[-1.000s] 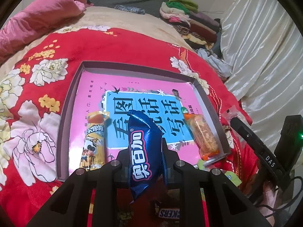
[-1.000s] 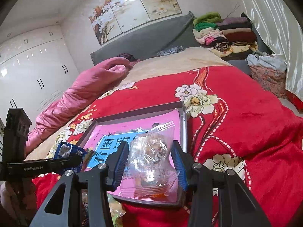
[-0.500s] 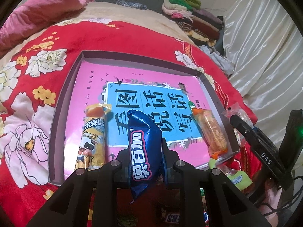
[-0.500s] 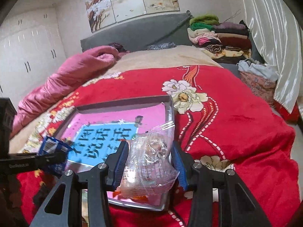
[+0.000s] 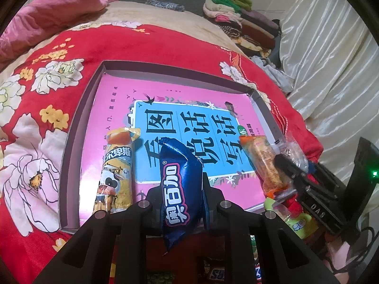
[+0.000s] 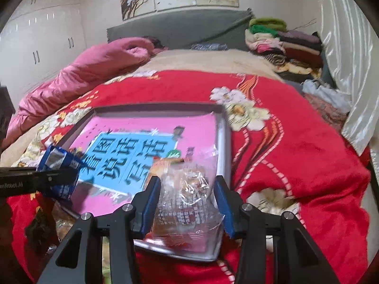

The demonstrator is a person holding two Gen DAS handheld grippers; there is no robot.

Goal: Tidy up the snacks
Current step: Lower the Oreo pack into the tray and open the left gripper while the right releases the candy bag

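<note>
In the left wrist view, a yellow snack (image 5: 117, 172) is lying at lower left inside the tray (image 5: 78, 123), on its pink sheet (image 5: 113, 99). At lower centre the left gripper (image 5: 182, 190) is pinching a blue packet (image 5: 181, 184), jaws nearly closed. An orange snack (image 5: 265, 163) is resting by the tray's right edge. In the right wrist view, the right gripper (image 6: 187, 201) is clamping a clear bag (image 6: 187, 196) partway open, low in the frame over the tray's near right corner.
</note>
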